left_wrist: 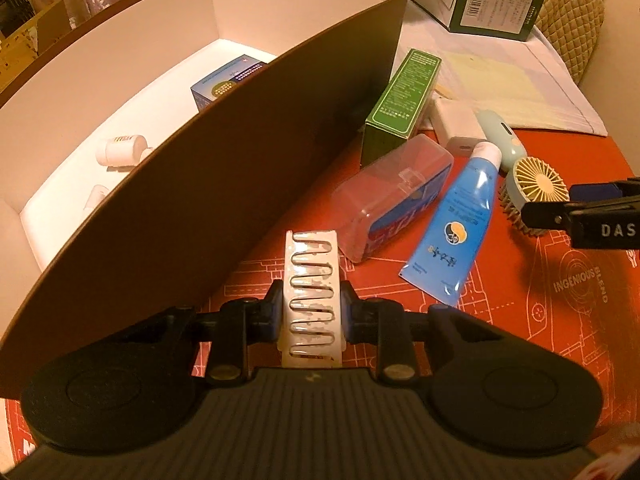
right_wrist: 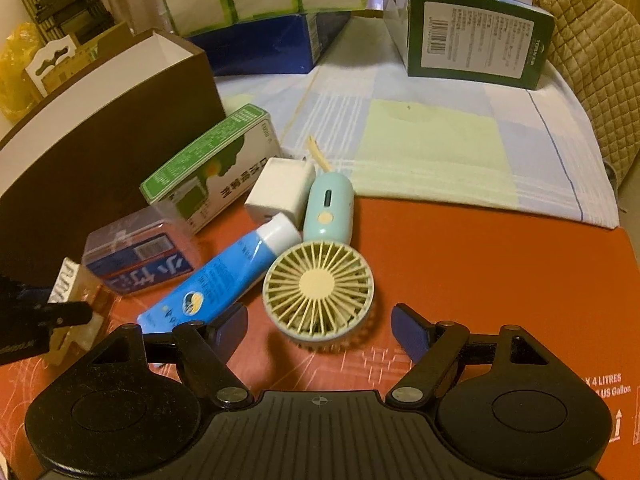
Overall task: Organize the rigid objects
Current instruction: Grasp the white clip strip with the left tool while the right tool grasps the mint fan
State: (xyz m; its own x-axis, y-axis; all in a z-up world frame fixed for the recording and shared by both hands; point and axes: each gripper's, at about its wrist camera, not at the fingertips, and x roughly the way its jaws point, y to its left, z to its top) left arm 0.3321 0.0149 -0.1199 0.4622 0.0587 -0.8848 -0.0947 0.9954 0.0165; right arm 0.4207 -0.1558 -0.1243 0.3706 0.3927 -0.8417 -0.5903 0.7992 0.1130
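My left gripper [left_wrist: 311,306] is shut on a white strip of metal clips [left_wrist: 310,276], held beside the brown box [left_wrist: 224,168], whose white inside holds a blue carton [left_wrist: 224,84] and white bottles [left_wrist: 120,148]. My right gripper [right_wrist: 320,330] is open, its fingers on either side of the head of a small mint handheld fan [right_wrist: 318,288]. A blue tube [right_wrist: 224,276], a clear plastic case [right_wrist: 136,252], a green carton [right_wrist: 212,160] and a white charger [right_wrist: 280,190] lie left of the fan on the red mat.
A dark green box [right_wrist: 472,28] and a blue box [right_wrist: 260,46] stand at the back on a checked cloth [right_wrist: 440,140]. The left gripper shows at the left edge of the right wrist view [right_wrist: 40,320]. A quilted chair back [right_wrist: 592,60] is at far right.
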